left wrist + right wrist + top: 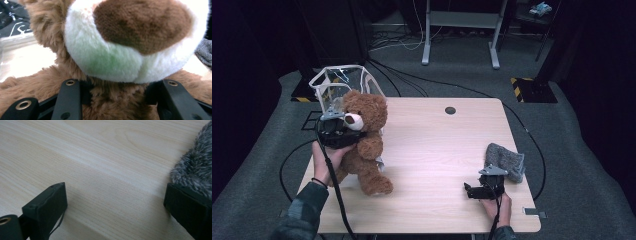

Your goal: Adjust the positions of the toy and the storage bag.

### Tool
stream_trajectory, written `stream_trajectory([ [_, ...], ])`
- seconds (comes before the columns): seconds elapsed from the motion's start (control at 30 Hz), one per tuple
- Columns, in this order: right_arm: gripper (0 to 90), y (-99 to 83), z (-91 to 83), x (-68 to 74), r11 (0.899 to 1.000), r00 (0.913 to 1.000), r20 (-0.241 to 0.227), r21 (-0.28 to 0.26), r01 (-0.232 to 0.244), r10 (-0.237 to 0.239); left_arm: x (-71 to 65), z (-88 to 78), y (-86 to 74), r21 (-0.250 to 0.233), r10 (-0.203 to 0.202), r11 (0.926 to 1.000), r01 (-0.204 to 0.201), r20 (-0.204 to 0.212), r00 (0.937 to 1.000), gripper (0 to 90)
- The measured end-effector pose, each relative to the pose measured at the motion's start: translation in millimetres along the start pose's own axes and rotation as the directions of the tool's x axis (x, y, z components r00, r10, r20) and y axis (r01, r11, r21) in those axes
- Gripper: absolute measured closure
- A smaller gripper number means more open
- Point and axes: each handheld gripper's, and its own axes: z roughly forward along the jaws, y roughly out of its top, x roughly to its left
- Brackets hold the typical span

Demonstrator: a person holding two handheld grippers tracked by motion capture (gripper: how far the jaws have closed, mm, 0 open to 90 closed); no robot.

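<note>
One brown teddy bear [364, 142] sits upright at the tabletop's [437, 150] nine o'clock edge. The left gripper [343, 131] clamps its neck just under the white muzzle [130, 50], one jaw on each side. One clear bag [343, 82] with white edging stands behind the bear, at its eleven o'clock. One grey fuzzy cloth [505, 160] lies near four o'clock; the right gripper [476, 191] rests just beside it, jaws wide with bare wood between them.

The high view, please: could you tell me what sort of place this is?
Probably a lab or recording studio: a lone wooden table on grey carpet, loose cables across the floor, dark drapes around, and a metal stand frame behind.
</note>
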Motion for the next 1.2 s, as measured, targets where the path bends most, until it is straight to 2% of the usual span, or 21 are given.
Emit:
stream_trajectory([
  [0.33, 4.2, 0.0, -0.1, -0.1, 1.0, 1.0, -0.001, 0.0, 0.002, -0.002, 18.3, -17.5, -19.4, 0.063, -0.034, 0.9973, 0.036, -0.04, 0.9986, 54.9],
  [0.37, 4.2, 0.2, 0.2, 0.6, 1.0, 1.0, 0.0, -0.003, -0.01, 0.01, 20.8, -19.3, -22.1, 0.064, -0.04, 0.997, 0.042, -0.046, 0.9981, 54.9],
  [0.47, 4.2, 0.0, 0.0, -0.1, 1.0, 1.0, 0.002, 0.0, 0.0, 0.0, 28.0, -26.5, -30.3, 0.079, -0.049, 0.9955, 0.053, -0.054, 0.9974, 54.8],
  [0.67, 4.2, 0.0, 0.0, 0.0, 1.0, 1.0, 0.0, 0.0, 0.0, 0.0, 39.4, -45.5, -43.0, 0.077, -0.07, 0.9941, 0.077, -0.085, 0.9939, 54.9],
  [0.77, 4.2, -0.1, -0.2, 0.5, 1.0, 1.0, -0.001, 0.002, -0.005, 0.005, 45.2, -50.9, -51.0, 0.097, -0.078, 0.9914, 0.088, -0.1, 0.9919, 54.9],
  [0.9, 4.1, 0.0, -0.2, 0.4, 1.0, 1.0, 0.001, 0.003, -0.003, 0.003, 52.9, -46.3, -61.8, 0.132, -0.104, 0.9842, 0.118, -0.105, 0.989, 54.8],
  [0.93, 4.1, -0.2, -0.4, 1.0, 1.0, 0.9999, 0.003, 0.005, -0.013, 0.013, 55.7, -42.8, -64.6, 0.157, -0.106, 0.9801, 0.121, -0.098, 0.9895, 54.7],
  [0.97, 4.1, -0.1, -0.2, 0.4, 1.0, 1.0, 0.003, 0.003, -0.003, 0.003, 56.5, -39.1, -67.7, 0.16, -0.118, 0.9781, 0.134, -0.1, 0.9879, 54.5],
  [1.0, 4.1, 0.1, -0.1, 0.0, 1.0, 1.0, 0.002, 0.001, 0.001, -0.001, 60.2, -32.2, -72.5, 0.204, -0.109, 0.9705, 0.128, -0.101, 0.9888, 54.3],
  [1.1, 4.1, 0.2, 0.0, -0.2, 1.0, 1.0, 0.002, 0.0, 0.005, -0.005, 67.0, -17.9, -78.5, 0.192, -0.159, 0.965, 0.179, -0.112, 0.9808, 53.6],
  [1.17, 4.1, 0.1, 0.0, -0.1, 1.0, 1.0, 0.001, -0.001, 0.003, -0.003, 70.0, -15.0, -77.5, 0.203, -0.151, 0.9644, 0.17, -0.107, 0.9828, 52.7],
  [1.2, 4.1, 0.3, 0.2, 0.8, 1.0, 0.9999, 0.003, -0.002, -0.01, 0.01, 73.1, -6.4, -75.6, 0.224, -0.145, 0.9602, 0.167, -0.113, 0.983, 52.2],
])
